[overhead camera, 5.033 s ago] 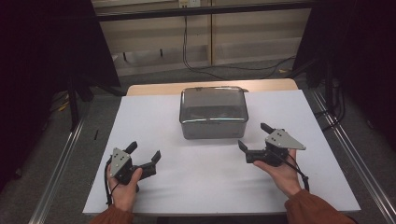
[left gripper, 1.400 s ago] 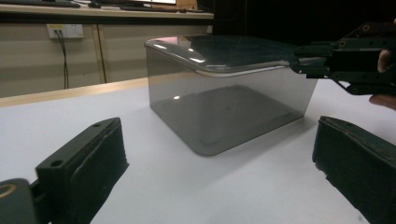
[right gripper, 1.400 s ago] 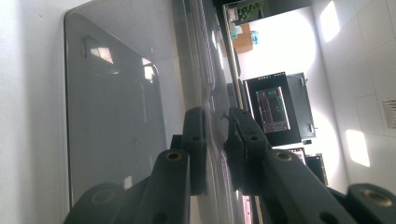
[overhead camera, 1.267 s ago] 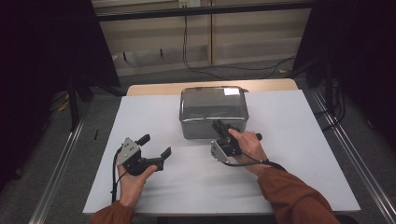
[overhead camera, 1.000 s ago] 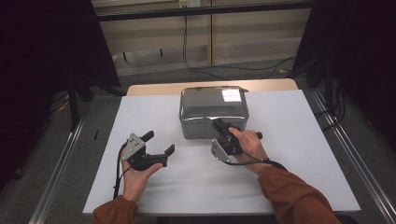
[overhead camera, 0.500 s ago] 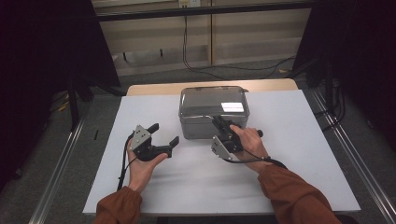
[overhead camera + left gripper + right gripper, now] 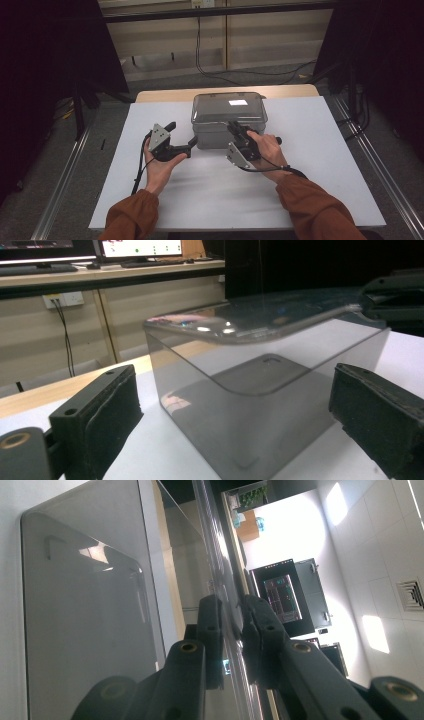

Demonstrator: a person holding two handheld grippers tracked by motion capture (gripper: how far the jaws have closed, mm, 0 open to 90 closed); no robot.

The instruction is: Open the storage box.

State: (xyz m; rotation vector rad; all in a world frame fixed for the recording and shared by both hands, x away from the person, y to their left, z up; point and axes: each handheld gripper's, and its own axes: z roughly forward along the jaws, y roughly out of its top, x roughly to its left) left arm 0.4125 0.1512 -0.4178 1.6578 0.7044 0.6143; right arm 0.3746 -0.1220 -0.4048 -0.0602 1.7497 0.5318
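Note:
A smoky translucent box [image 7: 227,107] with a clear lid [image 7: 229,101] stands at the back middle of the white table [image 7: 310,165]. My right gripper [image 7: 234,125] is shut on the lid's front edge; in the right gripper view its jaws [image 7: 232,605] pinch that thin clear edge [image 7: 220,555] beside the box wall [image 7: 85,605]. My left gripper [image 7: 182,134] is open just left of the box's front left corner, its jaws a little narrower than a second ago. In the left gripper view the box corner [image 7: 220,430] lies ahead between the wide pads [image 7: 110,410], untouched.
The table's wooden far edge [image 7: 165,95] shows behind the box. Metal rails [image 7: 70,170] run along both sides of the table. Cables [image 7: 210,65] lie on the floor beyond. A wall socket [image 7: 65,299] and monitors [image 7: 140,247] stand at the back.
My left gripper has moved up and right across the table toward the box's front left corner. The right gripper has stayed clamped on the lid edge since about a second ago.

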